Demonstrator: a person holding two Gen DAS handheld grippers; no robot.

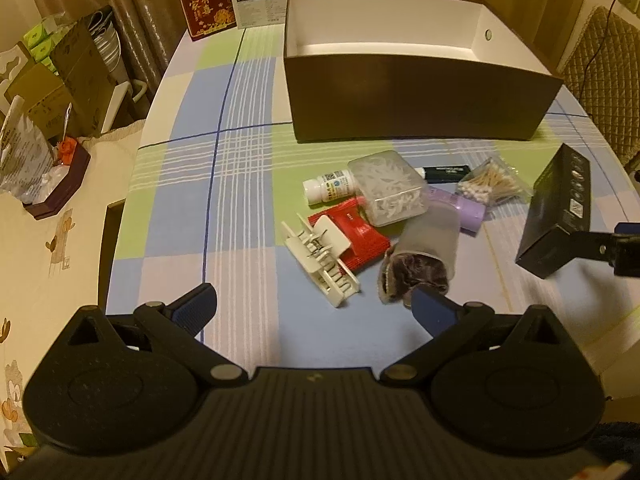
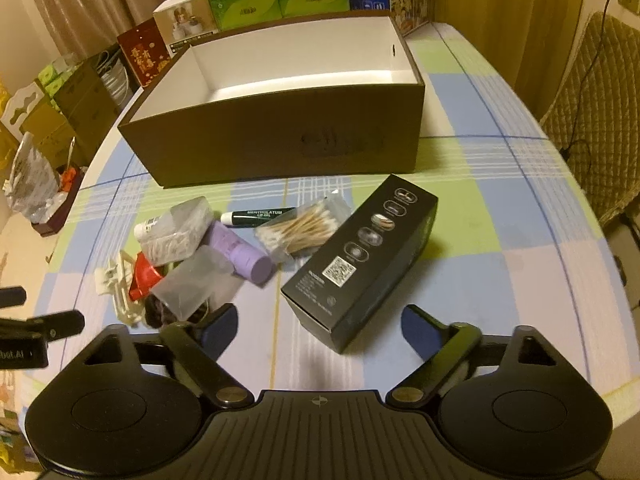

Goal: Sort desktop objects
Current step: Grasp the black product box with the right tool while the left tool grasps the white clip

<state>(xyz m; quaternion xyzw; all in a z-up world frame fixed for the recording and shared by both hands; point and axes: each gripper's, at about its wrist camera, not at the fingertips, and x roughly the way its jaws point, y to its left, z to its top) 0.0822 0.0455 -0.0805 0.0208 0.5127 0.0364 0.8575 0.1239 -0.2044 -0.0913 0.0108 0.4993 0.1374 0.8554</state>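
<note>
You are lining up your right gripper [image 2: 318, 330] on the black carton [image 2: 360, 260], which is lying flat on the checked tablecloth [image 2: 500, 208] at about one o'clock from that gripper; its near corner is sitting between the jaws, which are standing wide with no pad pressing on it, so nothing is held yet. The carton is probably first because it is lying clear of the pile and is easy to straddle. At about ten o'clock from it, the clutter is lying heaped together: the cotton swab bag [image 2: 304, 226], the purple tube [image 2: 244, 258] and the clear floss box [image 2: 176, 228], overlapping and harder to single out. At twelve o'clock, the open brown storage box [image 2: 280, 144] is waiting empty, likely the destination. Your left gripper [image 1: 316, 308] is hovering wide open over the near edge of the pile, holding nothing.
</note>
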